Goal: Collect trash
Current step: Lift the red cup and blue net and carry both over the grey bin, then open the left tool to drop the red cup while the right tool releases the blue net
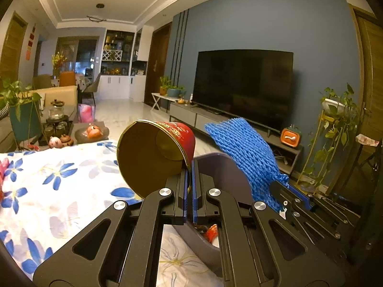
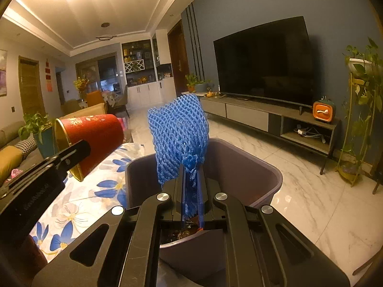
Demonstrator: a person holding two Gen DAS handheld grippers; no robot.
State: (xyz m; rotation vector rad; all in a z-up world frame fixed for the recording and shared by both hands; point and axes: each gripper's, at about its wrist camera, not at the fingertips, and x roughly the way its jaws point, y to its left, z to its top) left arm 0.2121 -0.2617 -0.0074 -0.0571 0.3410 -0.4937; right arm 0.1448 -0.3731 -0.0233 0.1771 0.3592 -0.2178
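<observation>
Already lifted: red-and-gold paper cup (image 1: 155, 153) pinched at rim by left gripper (image 1: 190, 179), blue foam fruit net (image 2: 178, 138) clamped in right gripper (image 2: 191, 186). Left: dropping both into grey plastic bin (image 2: 275, 174).

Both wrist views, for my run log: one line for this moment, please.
left tool: shut on red cup rim | right tool: shut on blue foam net | purple bin: below net
</observation>
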